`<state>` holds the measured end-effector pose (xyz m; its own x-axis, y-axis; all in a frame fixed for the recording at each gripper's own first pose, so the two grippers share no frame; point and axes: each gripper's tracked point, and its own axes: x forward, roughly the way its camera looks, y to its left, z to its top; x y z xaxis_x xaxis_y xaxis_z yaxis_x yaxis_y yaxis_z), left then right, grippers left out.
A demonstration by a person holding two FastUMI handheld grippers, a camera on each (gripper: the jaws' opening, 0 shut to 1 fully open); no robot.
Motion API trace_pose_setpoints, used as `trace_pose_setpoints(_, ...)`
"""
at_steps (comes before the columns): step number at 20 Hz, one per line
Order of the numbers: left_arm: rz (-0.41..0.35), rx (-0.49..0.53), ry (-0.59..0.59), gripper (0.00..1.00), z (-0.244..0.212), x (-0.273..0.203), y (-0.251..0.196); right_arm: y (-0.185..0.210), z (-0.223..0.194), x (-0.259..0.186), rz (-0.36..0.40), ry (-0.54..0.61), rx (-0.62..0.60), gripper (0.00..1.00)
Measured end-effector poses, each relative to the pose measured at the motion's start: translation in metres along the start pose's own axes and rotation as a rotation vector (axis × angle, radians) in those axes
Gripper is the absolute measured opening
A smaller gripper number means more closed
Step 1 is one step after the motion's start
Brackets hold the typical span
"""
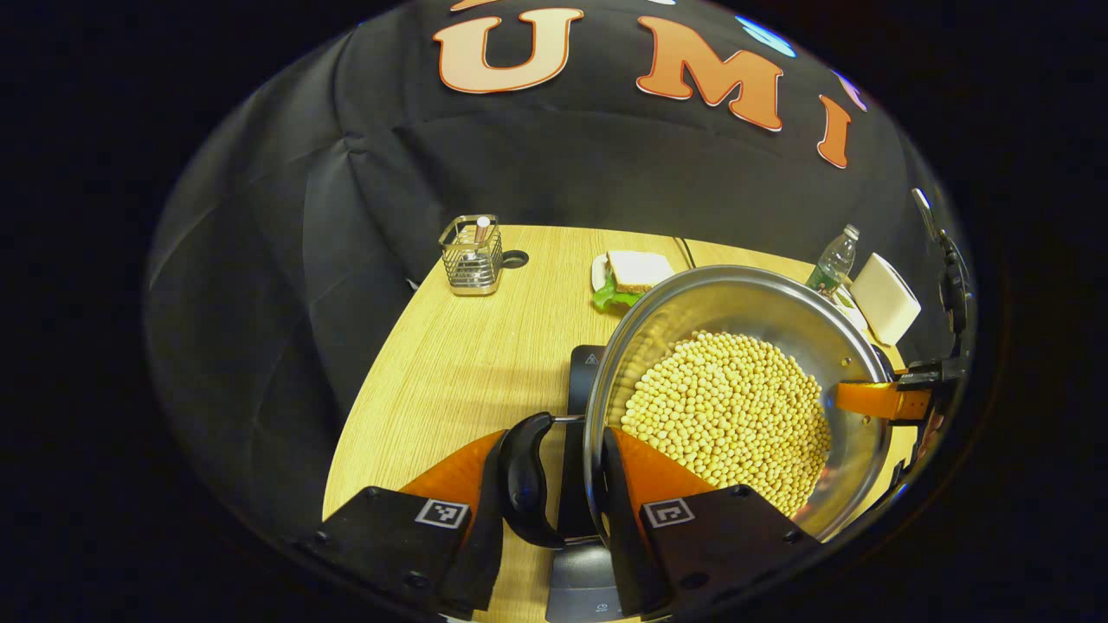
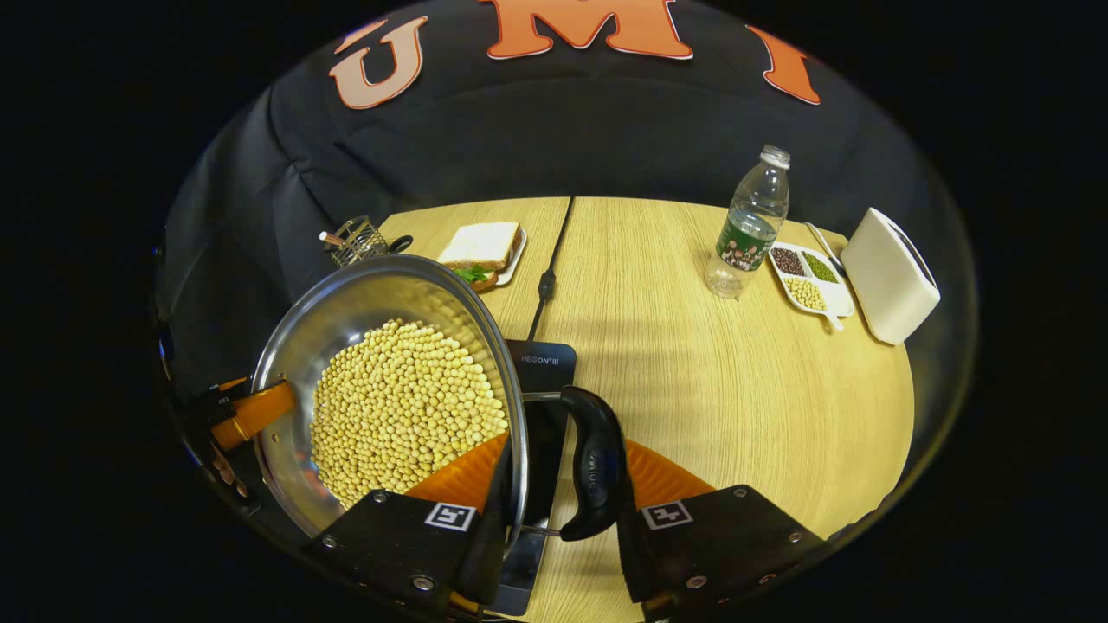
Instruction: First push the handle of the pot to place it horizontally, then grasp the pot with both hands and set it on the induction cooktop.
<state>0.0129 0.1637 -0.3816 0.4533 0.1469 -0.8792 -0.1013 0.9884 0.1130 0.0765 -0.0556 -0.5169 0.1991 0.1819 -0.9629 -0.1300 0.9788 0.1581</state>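
Evidently the steel pot [image 1: 736, 381], heaped with loose beans [image 1: 727, 415] (heavy, spill-prone), hangs over the cooktop [image 2: 541, 363], each gripper pinching a handle at three and nine o'clock: left gripper [image 1: 554, 484], right gripper [image 2: 563, 484].

Pot [image 1: 853, 450], lower right of the left gripper view: bright silver steel, filled with pale yellow beans [image 1: 727, 415]; side handle [image 1: 528, 480] glossy black. Cooktop [image 2: 541, 363], centre of the right gripper view: black. Table [image 2: 692, 389]: light wood grain. Sandwich [image 2: 480, 247], upper left: white bread, green leaf. Bottle [image 2: 749, 225], upper right: clear, green label. Divided dish [image 2: 841, 298]: white, holding dark red, green and yellow portions. Box [image 2: 887, 277], far right: white.
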Motion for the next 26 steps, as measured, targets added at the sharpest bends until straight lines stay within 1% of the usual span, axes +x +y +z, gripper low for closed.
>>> trace_pose_setpoints(3,-0.001,-0.003,0.018,0.59,0.009,-0.006,0.004,-0.001,-0.002,-0.004,0.007,0.018,0.004,0.55)
trace_pose_setpoints(7,0.003,-0.005,0.029,0.58,0.008,-0.004,0.003,0.001,-0.005,0.001,0.011,0.035,0.007,0.55)
trace_pose_setpoints(9,-0.001,-0.013,0.028,0.59,0.011,-0.005,0.002,-0.004,-0.006,0.001,0.026,0.046,0.027,0.57)
trace_pose_setpoints(10,-0.002,0.004,0.021,0.59,0.013,-0.004,0.003,-0.004,-0.006,0.001,0.036,0.049,0.024,0.59)
trace_pose_setpoints(11,0.009,0.015,0.025,0.63,0.011,-0.004,0.005,-0.004,-0.003,-0.004,0.051,0.040,0.013,0.61)
trace_pose_setpoints(12,0.023,0.032,0.006,0.65,0.016,-0.005,0.005,-0.002,-0.002,-0.007,0.067,0.040,-0.004,0.64)
trace_pose_setpoints(13,0.047,0.059,-0.025,0.71,0.024,-0.008,0.008,0.000,0.000,-0.014,0.085,0.033,-0.015,0.65)
trace_pose_setpoints(14,0.063,0.081,-0.055,0.74,0.031,-0.012,0.007,0.003,0.002,-0.016,0.106,0.013,-0.020,0.69)
trace_pose_setpoints(15,0.072,0.093,-0.087,0.74,0.039,-0.018,0.004,0.001,0.006,-0.021,0.120,-0.009,-0.021,0.73)
trace_pose_setpoints(16,0.076,0.100,-0.120,0.78,0.046,-0.025,0.001,-0.002,0.012,-0.029,0.131,-0.034,-0.023,0.78)
trace_pose_setpoints(18,0.094,0.111,-0.180,0.88,0.060,-0.039,-0.002,-0.015,0.025,-0.046,0.128,-0.091,-0.033,0.82)
trace_pose_setpoints(19,0.105,0.112,-0.212,0.87,0.068,-0.047,-0.003,-0.024,0.029,-0.061,0.124,-0.118,-0.039,0.83)
trace_pose_setpoints(20,0.112,0.105,-0.243,0.93,0.076,-0.054,-0.005,-0.029,0.032,-0.071,0.124,-0.144,-0.045,0.85)
trace_pose_setpoints(23,0.115,0.079,-0.322,0.93,0.093,-0.077,-0.014,-0.047,0.043,-0.099,0.127,-0.213,-0.058,0.88)
trace_pose_setpoints(26,0.111,0.061,-0.389,0.93,0.105,-0.092,-0.025,-0.054,0.049,-0.122,0.130,-0.260,-0.084,0.90)
